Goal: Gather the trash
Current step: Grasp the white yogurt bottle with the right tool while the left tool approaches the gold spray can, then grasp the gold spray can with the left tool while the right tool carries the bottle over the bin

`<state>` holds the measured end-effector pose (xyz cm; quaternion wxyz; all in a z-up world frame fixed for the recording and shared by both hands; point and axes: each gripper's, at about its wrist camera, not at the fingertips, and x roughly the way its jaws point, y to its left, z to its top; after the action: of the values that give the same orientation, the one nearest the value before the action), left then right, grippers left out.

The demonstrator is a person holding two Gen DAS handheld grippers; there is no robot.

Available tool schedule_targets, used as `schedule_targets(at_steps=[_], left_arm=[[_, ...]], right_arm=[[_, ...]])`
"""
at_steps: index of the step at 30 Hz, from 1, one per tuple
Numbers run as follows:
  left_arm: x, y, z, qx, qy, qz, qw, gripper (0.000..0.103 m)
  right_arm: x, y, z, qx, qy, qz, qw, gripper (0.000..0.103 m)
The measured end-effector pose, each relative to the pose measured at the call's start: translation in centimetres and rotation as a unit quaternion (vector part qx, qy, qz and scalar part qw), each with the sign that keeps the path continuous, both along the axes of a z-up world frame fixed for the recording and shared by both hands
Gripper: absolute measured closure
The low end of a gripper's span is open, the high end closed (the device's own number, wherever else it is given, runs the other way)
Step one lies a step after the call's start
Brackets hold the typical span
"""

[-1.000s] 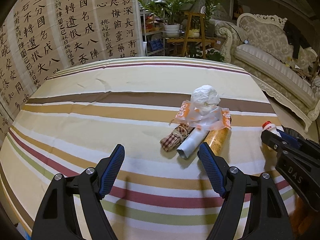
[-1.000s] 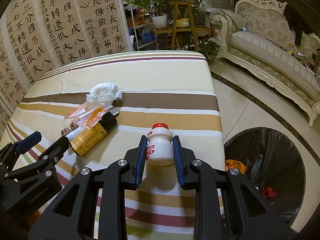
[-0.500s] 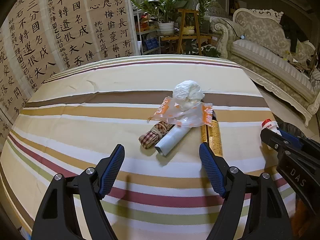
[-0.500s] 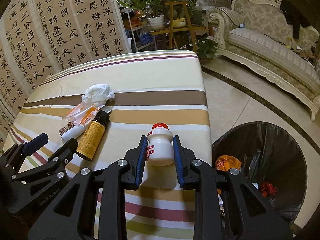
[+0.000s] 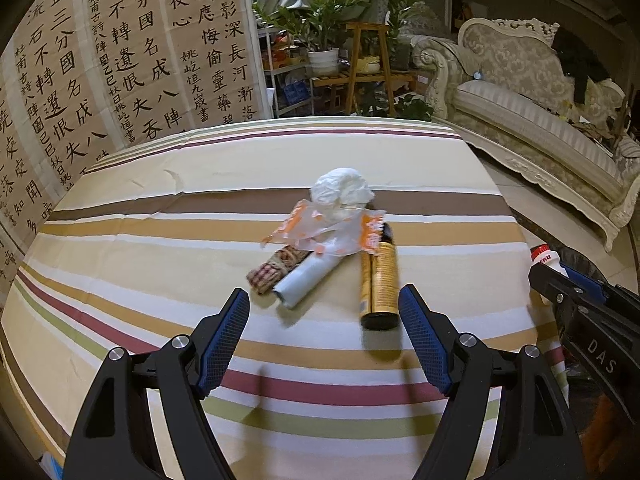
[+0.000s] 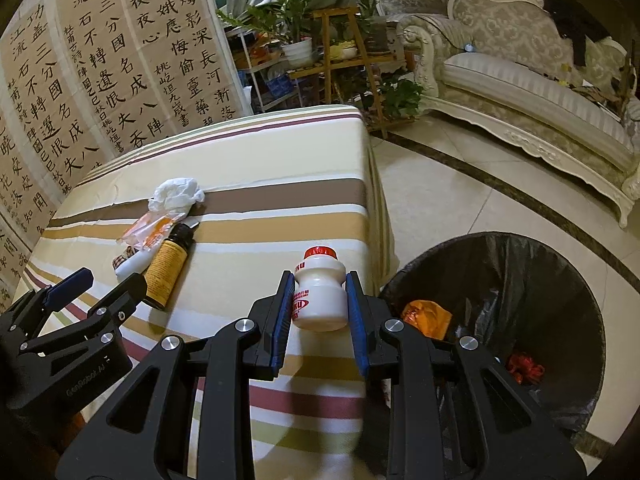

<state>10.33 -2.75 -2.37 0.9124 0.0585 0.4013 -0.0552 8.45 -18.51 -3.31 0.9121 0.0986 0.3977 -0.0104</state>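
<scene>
White bottle clamped in right gripper at frame centre, bin lower right, left gripper spread wide, trash pile on bench mid-frame.

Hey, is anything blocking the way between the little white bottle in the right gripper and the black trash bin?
Nothing visible does. The right gripper holds the white bottle near the table's edge, and the trash bin stands open on the floor just to its right, with only open air between them.
</scene>
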Motion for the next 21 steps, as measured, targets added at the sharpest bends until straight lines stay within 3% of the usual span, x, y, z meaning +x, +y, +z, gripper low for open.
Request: schedule_targets(at_steps=[9,16,21], left_arm=[[0.9,-1.9,-1.0,0.011,0.011,-0.02,0.9997,0.049],[1.2,-2.3,-1.9,0.004,0.031,-0.032,0.999,0.078],[0.7,-2.4,-1.9,0.006,0.028,-0.035,0.999,0.078]], right_arm=[[-0.8,-1.5,-0.2,0.006,0.0,-0.013,1.0,0.078],[-1.0,-2.4,-0.4,0.009,0.002,-0.019,1.0,0.078],[-1.0,-2.4,-0.4,0.008,0.002,-0.019,1.0,0.078]])
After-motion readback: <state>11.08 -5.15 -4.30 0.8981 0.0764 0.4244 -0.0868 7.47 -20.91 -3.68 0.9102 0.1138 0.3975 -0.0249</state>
